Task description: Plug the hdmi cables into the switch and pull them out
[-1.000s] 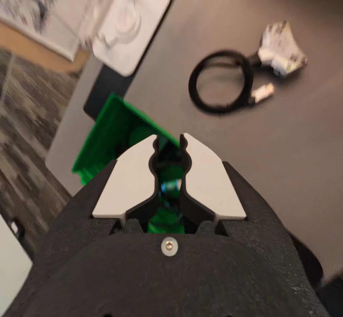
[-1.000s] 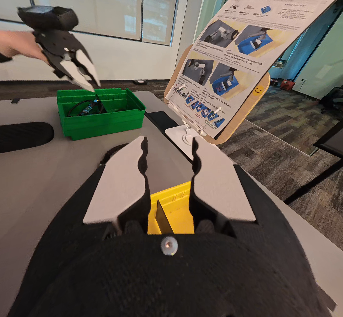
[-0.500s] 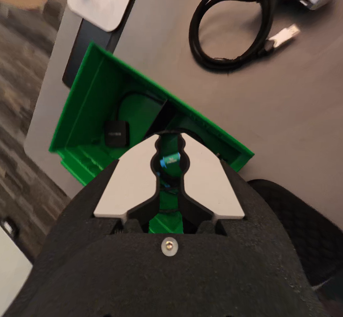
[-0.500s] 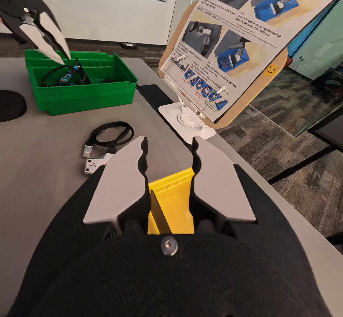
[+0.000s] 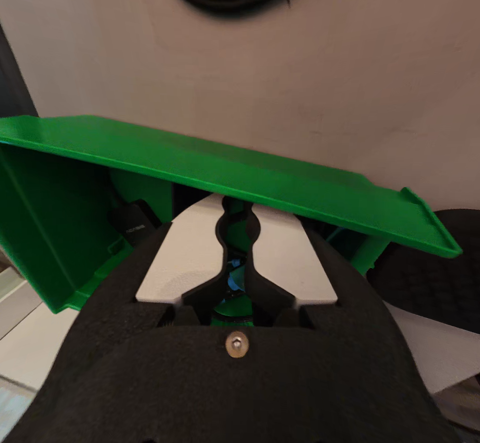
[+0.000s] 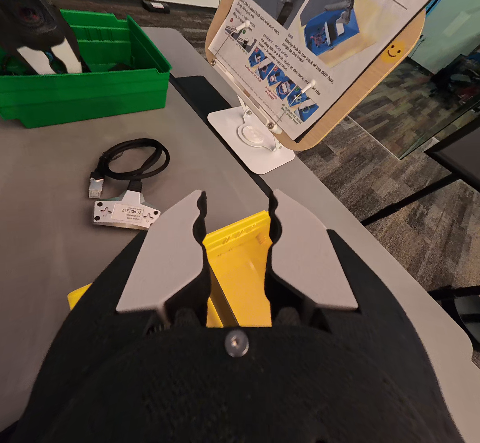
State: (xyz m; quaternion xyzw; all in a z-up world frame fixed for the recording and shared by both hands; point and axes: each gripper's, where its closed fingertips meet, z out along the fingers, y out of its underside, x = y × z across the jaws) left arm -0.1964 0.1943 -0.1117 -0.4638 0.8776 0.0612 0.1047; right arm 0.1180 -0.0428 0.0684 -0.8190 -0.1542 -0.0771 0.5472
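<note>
The left gripper (image 5: 237, 212), narrowly parted, is being lowered deeper into the green bin (image 5: 233, 170) over a blue-tipped cable (image 5: 233, 278); the right gripper (image 6: 237, 196) is being held wide, empty.

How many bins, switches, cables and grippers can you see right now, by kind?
Bins: 2, green bin and yellow bin
Switches: 1, silver switch on the table
Coiled black cables on the table: 1, black cable
Grippers: 2, left gripper and right gripper
Total: 6
The green bin's contents are too hidden to count.
</note>
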